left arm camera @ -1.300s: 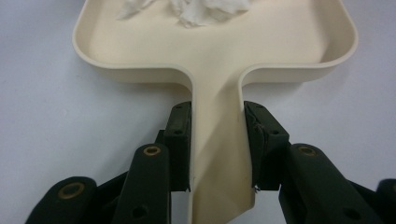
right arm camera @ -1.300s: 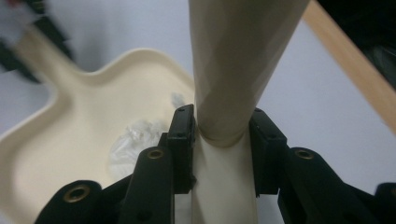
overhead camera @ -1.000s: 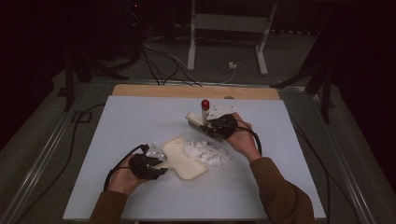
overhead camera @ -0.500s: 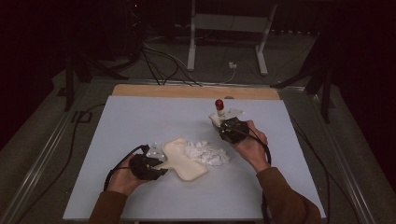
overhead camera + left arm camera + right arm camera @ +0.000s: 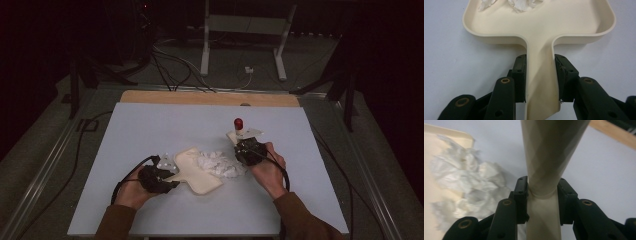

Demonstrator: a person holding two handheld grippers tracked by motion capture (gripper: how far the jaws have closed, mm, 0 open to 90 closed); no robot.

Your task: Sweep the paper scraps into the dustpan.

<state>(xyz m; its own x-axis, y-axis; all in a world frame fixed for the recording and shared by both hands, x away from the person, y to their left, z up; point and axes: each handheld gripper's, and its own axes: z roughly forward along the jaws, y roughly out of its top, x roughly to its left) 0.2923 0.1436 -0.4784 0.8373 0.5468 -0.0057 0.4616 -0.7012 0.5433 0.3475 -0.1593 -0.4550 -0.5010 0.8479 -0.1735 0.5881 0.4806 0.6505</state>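
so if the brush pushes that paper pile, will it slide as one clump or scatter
Probably scatters: the paper looks like separate crumpled, torn scraps, not one wad. It likely weighs very little, so light strokes should move it, and fast ones may flick bits past the dustpan. Some scraps already lie inside the pan, so its low rim should catch most.

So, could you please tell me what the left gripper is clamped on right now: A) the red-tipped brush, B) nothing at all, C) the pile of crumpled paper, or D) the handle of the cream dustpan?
D: in the left gripper view the left gripper has its jaws pressed against both sides of the dustpan handle, with crumpled paper lying at the pan's far edge.
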